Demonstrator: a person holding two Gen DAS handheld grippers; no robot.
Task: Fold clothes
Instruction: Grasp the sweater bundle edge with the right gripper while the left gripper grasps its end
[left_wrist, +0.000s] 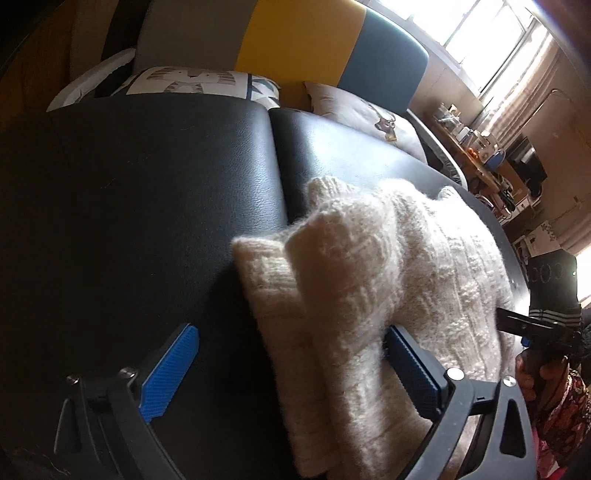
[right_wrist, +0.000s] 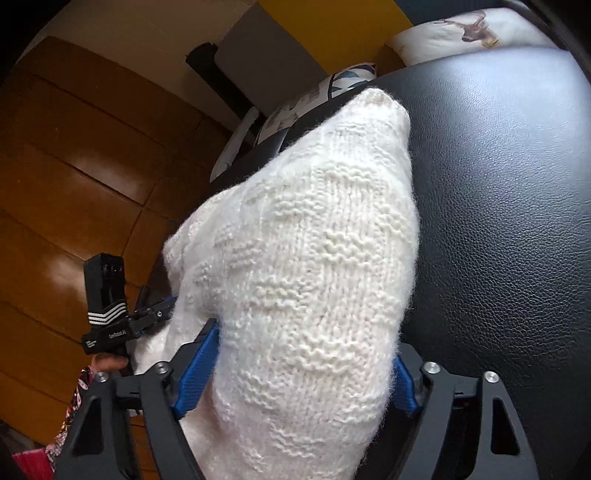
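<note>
In the left wrist view, the left tongs (left_wrist: 291, 373) stand wide open, their blue pads spread well apart. The left pad hovers over bare black leather; the right pad touches the edge of a cream knitted sweater (left_wrist: 373, 295). A folded layer of the sweater lies between the two pads, but nothing is clamped. The sweater rests bunched and partly folded on a black leather seat (left_wrist: 147, 192), across the seam between two cushions. Behind the seat lie a patterned pillow (left_wrist: 192, 81) and a pale pillow with a deer print (left_wrist: 365, 110). At the far right edge, the right tongs' body shows only in part, held by a hand (left_wrist: 532, 369).

In the right wrist view, the right tongs (right_wrist: 303, 373) have their blue pads pressed into either side of a thick fold of the sweater (right_wrist: 314, 258), gripping it. The knit rises ahead in a peak over the leather seat (right_wrist: 498, 221). To the left, over the wooden floor (right_wrist: 74, 166), the left tongs (right_wrist: 159, 314) touch the sweater's far edge.
</note>
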